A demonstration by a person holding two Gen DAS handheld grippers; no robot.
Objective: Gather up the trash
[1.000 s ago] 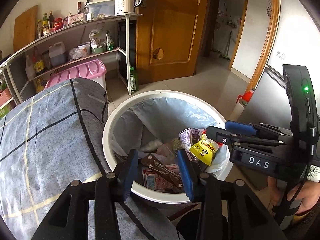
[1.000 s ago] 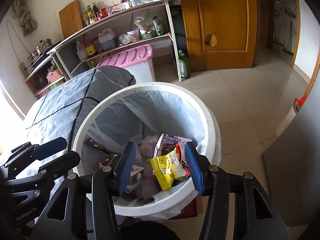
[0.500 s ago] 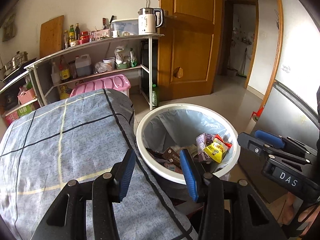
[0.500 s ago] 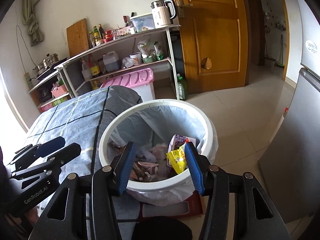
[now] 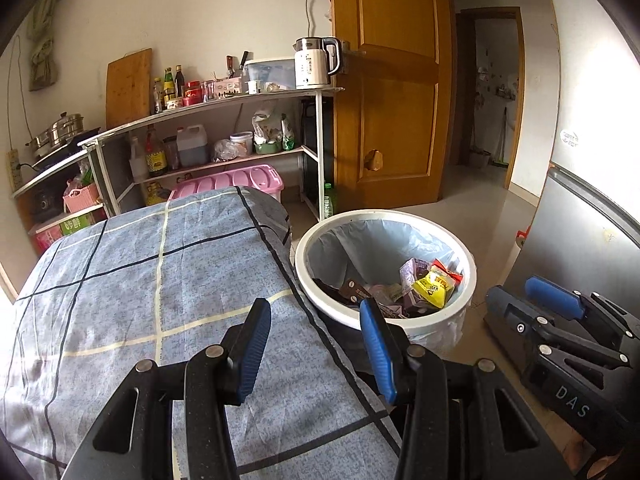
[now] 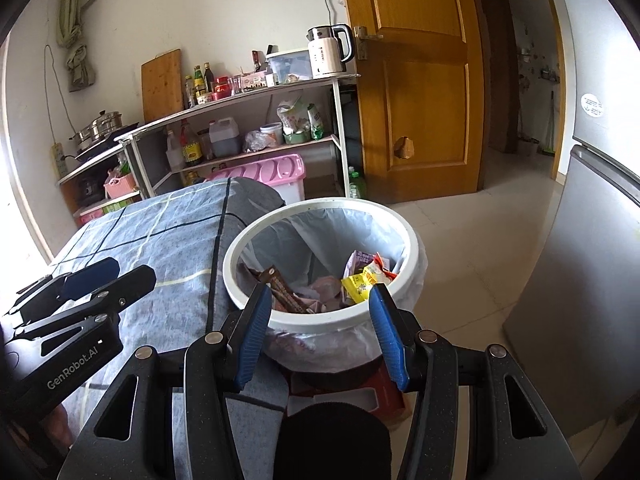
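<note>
Round white trash bin point(image 5: 460, 258) on the floor, right beside the table with the blue checked cloth point(image 5: 160, 280). Thin plastic bag point(image 5: 372, 244) lining the bin and folded over its rim. Inside, a heap of trash: a yellow snack packet point(image 5: 434, 286) on top with a bit of red, a purple wrapper point(image 5: 412, 272) just behind it, a brown wrapper point(image 6: 280, 288) leaning toward the table side, and more wrappers underneath, too jumbled to tell apart.

Smaller and farther off now than a second ago, when the bin filled the middle of both views. Much more of the cloth and the room showing. The yellow packet lying in the same spot in the heap.

Left gripper point(image 5: 316, 354) above the cloth edge, blue pads apart, nothing between them. Right gripper point(image 6: 322, 336) in front of the bin, pads apart too, nothing held, only the bin seen through the gap. Each gripper showing at the side of the other's view.

Behind the bin, a metal shelf point(image 5: 224, 100) with a white kettle point(image 5: 316, 64), bottles and jars. A pink box point(image 5: 236, 182) under the shelf. A wooden door point(image 5: 390, 80) to the right of it, and a grey fridge point(image 6: 580, 260) at the far right.
</note>
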